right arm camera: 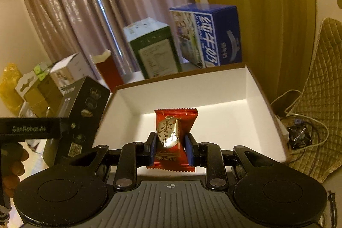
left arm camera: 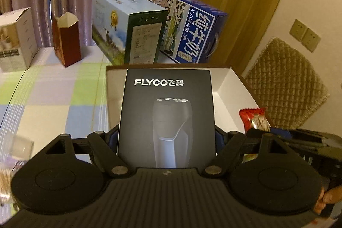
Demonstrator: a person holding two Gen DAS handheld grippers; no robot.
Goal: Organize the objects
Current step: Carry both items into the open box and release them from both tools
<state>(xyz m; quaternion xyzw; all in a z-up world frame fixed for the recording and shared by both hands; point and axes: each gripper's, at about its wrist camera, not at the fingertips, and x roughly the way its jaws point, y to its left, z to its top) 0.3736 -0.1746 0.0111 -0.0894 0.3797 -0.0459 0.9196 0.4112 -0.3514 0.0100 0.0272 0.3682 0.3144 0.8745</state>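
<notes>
While left fingers (left arm camera: 116, 138) clamp shaver box (left arm camera: 166, 112), right fingers (right arm camera: 190, 150) pinch candy (right arm camera: 174, 136).

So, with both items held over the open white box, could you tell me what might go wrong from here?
1. The right tool pinches only the lower part of the red candy packet; the glossy wrapper might slip or twist.
2. The left tool holds the black FLYCO box close beside the right one, so the two could bump over the white box.
3. The large FLYCO box might land on the candy.

Shaver box (left arm camera: 166, 119) left of candy (right arm camera: 174, 138) (over tray (right arm camera: 252, 87))
</notes>
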